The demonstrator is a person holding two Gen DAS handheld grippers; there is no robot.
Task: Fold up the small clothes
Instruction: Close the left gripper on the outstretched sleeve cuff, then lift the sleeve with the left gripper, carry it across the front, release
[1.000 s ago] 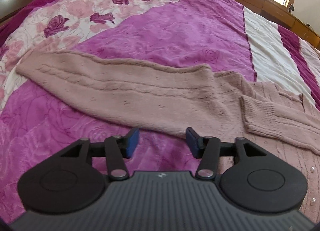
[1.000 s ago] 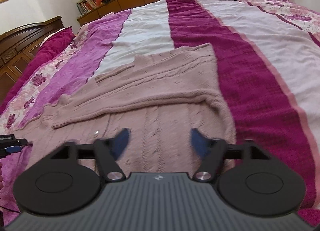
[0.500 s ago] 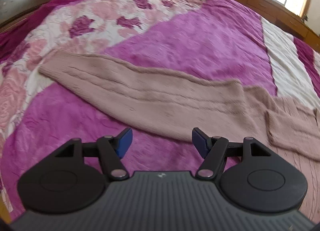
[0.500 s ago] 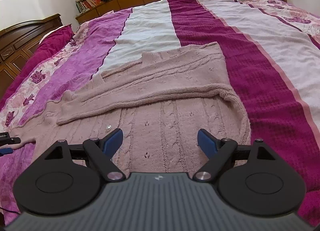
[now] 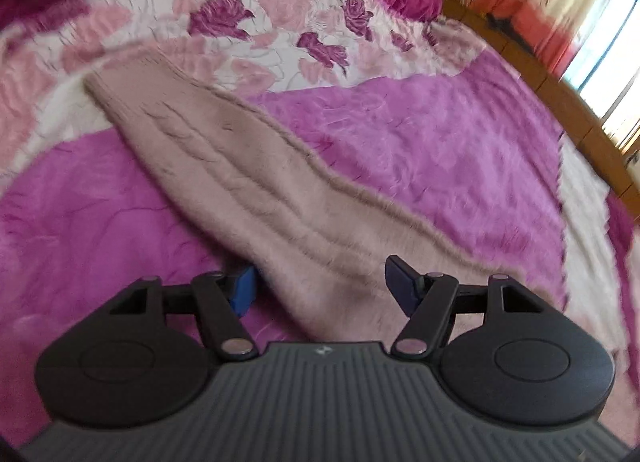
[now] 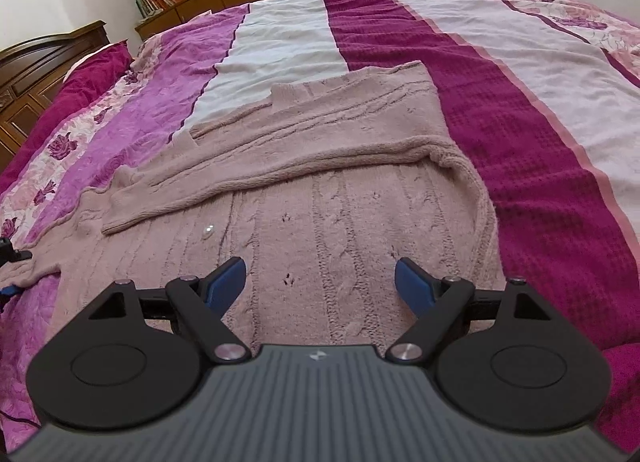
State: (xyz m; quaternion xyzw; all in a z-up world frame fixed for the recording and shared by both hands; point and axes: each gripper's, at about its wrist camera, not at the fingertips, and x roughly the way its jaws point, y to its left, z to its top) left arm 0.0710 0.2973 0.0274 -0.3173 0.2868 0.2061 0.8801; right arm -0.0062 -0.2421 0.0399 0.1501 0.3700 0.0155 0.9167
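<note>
Knitted, dusty-pink cardigan (image 6: 320, 198): task item, lying flat on the striped bedspread (image 6: 520, 110), body toward me in the right wrist view.
- One sleeve (image 6: 256, 170) already crosses the body, I judge as the first fold. The other sleeve (image 5: 256, 182) lies stretched out over the magenta and floral part of the cover, cuff at the far end; I judge it is next.
- Left gripper (image 5: 320, 288): released, blue pads spread to either side of this sleeve's near end, holding nothing. I place it so to straddle the sleeve for a pinch.
- Right gripper (image 6: 320, 282): released, empty, over the cardigan body just inside its right edge.
- Pearl button (image 6: 209, 230): one visible on the front.

Not established: whether either set of pads touches the knit. The left view is motion-blurred. The hem is hidden beneath the gripper housing. Books and a curtain beyond the bed are indistinct.
</note>
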